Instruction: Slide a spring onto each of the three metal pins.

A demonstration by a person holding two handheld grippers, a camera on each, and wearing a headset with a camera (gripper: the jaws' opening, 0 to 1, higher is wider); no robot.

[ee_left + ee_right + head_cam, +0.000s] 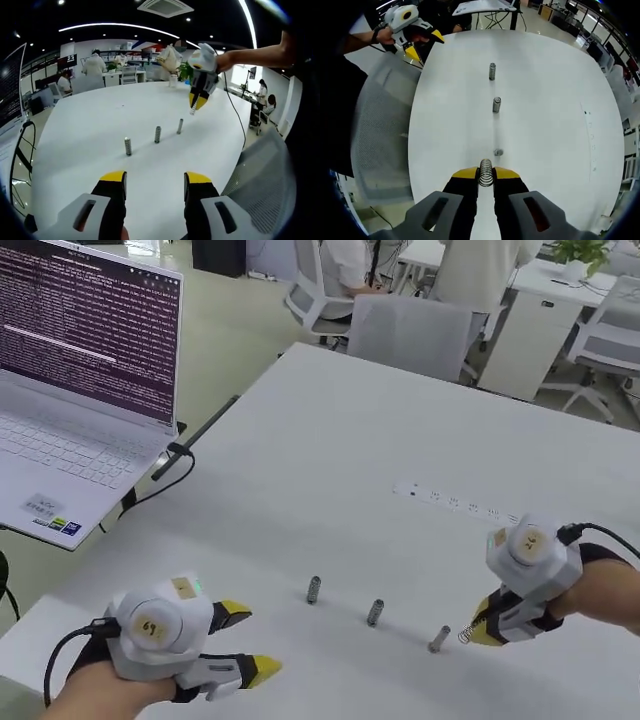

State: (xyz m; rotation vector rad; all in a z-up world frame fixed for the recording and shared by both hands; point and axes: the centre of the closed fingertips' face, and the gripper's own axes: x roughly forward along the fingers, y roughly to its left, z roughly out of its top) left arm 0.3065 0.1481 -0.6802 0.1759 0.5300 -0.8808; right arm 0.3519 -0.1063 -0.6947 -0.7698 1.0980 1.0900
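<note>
Three metal pins stand in a row on the white table [400, 450]. The left pin [313, 590] and the middle pin [375, 613] each carry a spring. The right pin [438, 640] is bare. My right gripper [482, 630] is shut on a spring [466, 636], held just right of and slightly above the bare pin. In the right gripper view the spring [485, 172] sits between the yellow tips, close behind the bare pin [498, 152]. My left gripper [250, 642] is open and holds nothing, near the front edge, left of the row [157, 134].
An open laptop [80, 390] sits at the far left on a separate stand, with a black cable [190, 445] beside it. A row of small marks [455, 502] lies on the table behind the pins. Office chairs [410, 335] and people are beyond the far edge.
</note>
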